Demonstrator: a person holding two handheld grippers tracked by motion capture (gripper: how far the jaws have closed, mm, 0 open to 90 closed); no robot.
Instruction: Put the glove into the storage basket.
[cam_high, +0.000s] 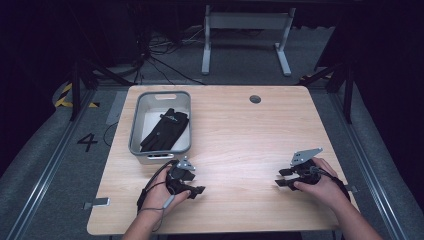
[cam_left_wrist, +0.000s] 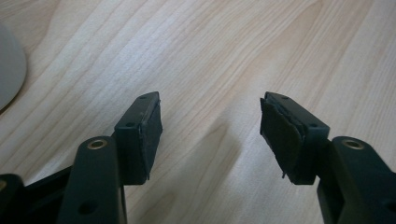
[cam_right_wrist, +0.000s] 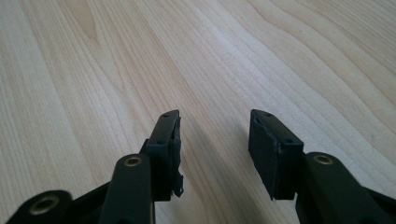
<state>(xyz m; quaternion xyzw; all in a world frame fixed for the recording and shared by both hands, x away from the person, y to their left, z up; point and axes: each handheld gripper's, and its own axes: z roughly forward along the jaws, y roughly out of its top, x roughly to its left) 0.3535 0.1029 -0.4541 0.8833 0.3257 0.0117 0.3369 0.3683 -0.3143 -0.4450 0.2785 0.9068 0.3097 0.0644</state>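
The left tool (cam_high: 192, 186) rests low over the desk (cam_high: 240, 135) near its front-left corner, held in the person's left hand (cam_high: 159, 196). Its jaws stand released, with bare wood between them, as the left gripper view shows (cam_left_wrist: 211, 135). The right tool (cam_high: 286, 178) sits near the front-right corner in the right hand (cam_high: 325, 187), jaws likewise spread wide with nothing between them (cam_right_wrist: 214, 149).

The nearest thing is a grey bin (cam_high: 137, 127) at the desk's left edge, just beyond the left tool and not touching it. A black glove (cam_high: 165, 131) lies inside the bin, crumpled along its floor. A curved grey edge of the bin (cam_left_wrist: 9, 70) shows in the left gripper view.
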